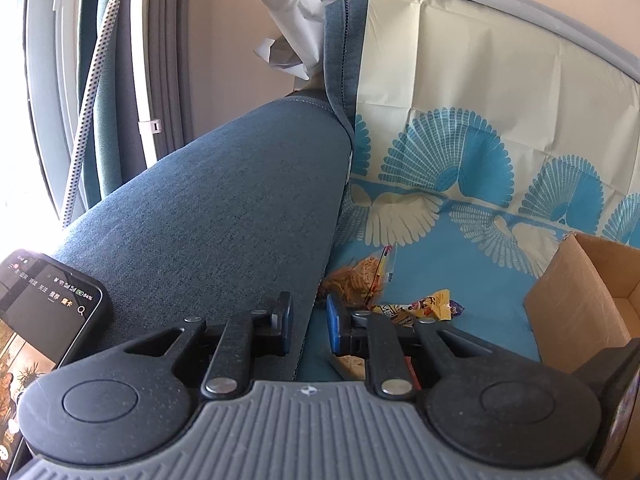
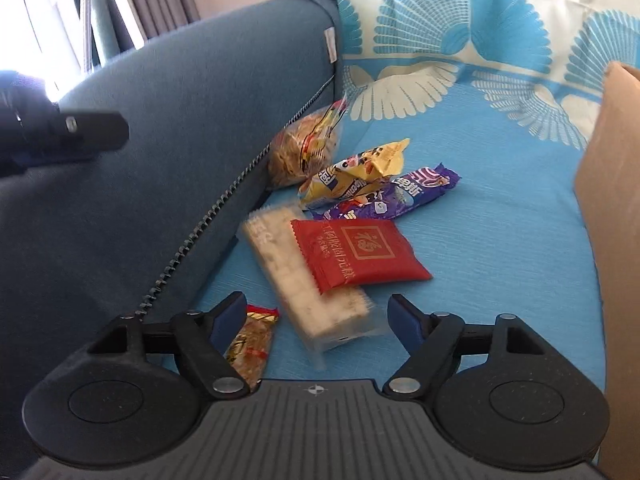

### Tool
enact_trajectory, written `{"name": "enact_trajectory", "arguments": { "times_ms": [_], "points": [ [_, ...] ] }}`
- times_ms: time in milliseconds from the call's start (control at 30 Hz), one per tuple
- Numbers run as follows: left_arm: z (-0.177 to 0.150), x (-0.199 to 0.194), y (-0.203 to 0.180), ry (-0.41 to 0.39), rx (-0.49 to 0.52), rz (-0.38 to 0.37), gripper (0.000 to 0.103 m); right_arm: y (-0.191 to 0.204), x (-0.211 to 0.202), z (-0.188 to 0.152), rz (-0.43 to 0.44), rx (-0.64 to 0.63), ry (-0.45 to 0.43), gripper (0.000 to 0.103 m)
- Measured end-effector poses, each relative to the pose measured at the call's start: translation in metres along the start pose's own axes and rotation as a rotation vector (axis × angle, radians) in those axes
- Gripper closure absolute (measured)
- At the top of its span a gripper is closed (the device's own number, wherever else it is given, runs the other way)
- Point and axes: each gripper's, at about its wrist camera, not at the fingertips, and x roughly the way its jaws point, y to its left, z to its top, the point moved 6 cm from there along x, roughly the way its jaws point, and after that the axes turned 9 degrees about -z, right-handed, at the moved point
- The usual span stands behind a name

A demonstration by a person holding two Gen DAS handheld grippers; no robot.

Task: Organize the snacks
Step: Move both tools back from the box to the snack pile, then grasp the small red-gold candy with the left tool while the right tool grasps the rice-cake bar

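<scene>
Several snacks lie on a blue patterned cloth (image 2: 500, 248) beside a sofa armrest (image 2: 168, 152). In the right wrist view: a red packet (image 2: 356, 254) lies on a long pale bar (image 2: 304, 284), with a purple wrapper (image 2: 392, 196), a yellow wrapper (image 2: 356, 172), a clear bag of brown snacks (image 2: 304, 148) and a small gold-topped packet (image 2: 252, 344). My right gripper (image 2: 316, 314) is open, just above the near end of the pale bar. My left gripper (image 1: 308, 320) is slightly open and empty, over the armrest edge; the yellow wrapper (image 1: 424, 306) and brown bag (image 1: 360, 280) lie beyond it.
An open cardboard box (image 1: 580, 304) stands on the cloth at the right, also at the right edge of the right wrist view (image 2: 612, 208). A phone (image 1: 40, 320) rests on the armrest at left. Curtains and a window are behind. The left gripper shows at the left (image 2: 80, 132).
</scene>
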Motion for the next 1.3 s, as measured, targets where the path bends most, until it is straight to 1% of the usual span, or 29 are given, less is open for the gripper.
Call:
{"name": "enact_trajectory", "arguments": {
  "times_ms": [67,100,133,167,233,300,500,533,600,700,767,867,933,967,1000,1067,1100,1133,1167,1200,1233,1300],
  "points": [
    [-0.001,0.002,0.0,0.003,0.003,-0.001,0.083,0.0,0.004,-0.001,0.011,0.009,0.015,0.026],
    [-0.001,0.002,-0.001,0.003,0.004,-0.003,0.083,0.001,0.005,-0.002,0.005,0.002,0.014,0.03],
    [-0.001,0.002,-0.001,0.0,0.003,-0.003,0.083,0.001,0.005,-0.002,-0.004,-0.011,0.009,0.039],
    [-0.001,0.0,-0.001,-0.003,0.001,-0.005,0.083,0.002,0.005,-0.002,-0.008,-0.027,0.003,0.044],
    [-0.001,0.001,-0.001,0.0,0.002,-0.01,0.083,0.004,0.003,-0.004,0.009,-0.042,0.004,0.05],
    [-0.002,0.002,-0.002,0.012,0.011,-0.017,0.083,0.004,-0.001,-0.007,0.026,-0.053,0.009,0.052],
    [-0.009,0.001,-0.005,0.056,0.013,-0.032,0.083,0.003,-0.036,-0.016,0.013,-0.104,-0.001,0.055],
    [-0.01,0.0,-0.005,0.064,0.009,-0.043,0.083,0.002,-0.043,-0.019,0.005,-0.112,0.005,0.055],
    [-0.017,0.001,-0.006,0.105,-0.009,-0.085,0.083,-0.001,-0.057,-0.028,-0.02,-0.128,0.024,0.055],
    [-0.026,0.002,-0.01,0.151,-0.011,-0.124,0.083,-0.007,-0.078,-0.047,-0.055,-0.149,0.048,0.055],
    [-0.033,0.006,-0.014,0.194,-0.017,-0.161,0.083,-0.012,-0.09,-0.057,-0.07,-0.138,0.084,0.055],
    [-0.042,0.012,-0.019,0.237,-0.007,-0.179,0.083,-0.016,-0.107,-0.064,-0.052,-0.104,0.054,0.055],
    [-0.047,0.016,-0.019,0.268,-0.03,-0.195,0.082,-0.021,-0.11,-0.077,-0.059,-0.091,0.068,0.054],
    [-0.049,0.019,-0.019,0.285,-0.044,-0.198,0.082,-0.021,-0.111,-0.08,-0.049,-0.077,0.074,0.053],
    [-0.052,0.022,-0.018,0.306,-0.058,-0.198,0.081,-0.021,-0.114,-0.081,-0.029,-0.071,0.058,0.053],
    [-0.057,0.029,-0.016,0.349,-0.087,-0.194,0.077,-0.019,-0.117,-0.087,-0.014,-0.089,0.01,0.048],
    [-0.06,0.032,-0.016,0.365,-0.095,-0.192,0.077,-0.019,-0.114,-0.09,-0.024,-0.1,0.013,0.044],
    [-0.062,0.035,-0.017,0.379,-0.099,-0.193,0.077,-0.016,-0.112,-0.088,-0.027,-0.114,0.026,0.044],
    [-0.063,0.038,-0.019,0.394,-0.104,-0.194,0.077,-0.012,-0.113,-0.084,-0.012,-0.131,0.003,0.043],
    [-0.066,0.041,-0.02,0.408,-0.106,-0.19,0.077,-0.01,-0.115,-0.081,-0.008,-0.146,-0.023,0.035],
    [-0.068,0.045,-0.021,0.424,-0.103,-0.182,0.077,-0.008,-0.114,-0.079,-0.017,-0.162,-0.033,0.029],
    [-0.072,0.051,-0.024,0.451,-0.091,-0.162,0.077,-0.005,-0.109,-0.079,-0.02,-0.187,-0.033,0.029]
  ]
}}
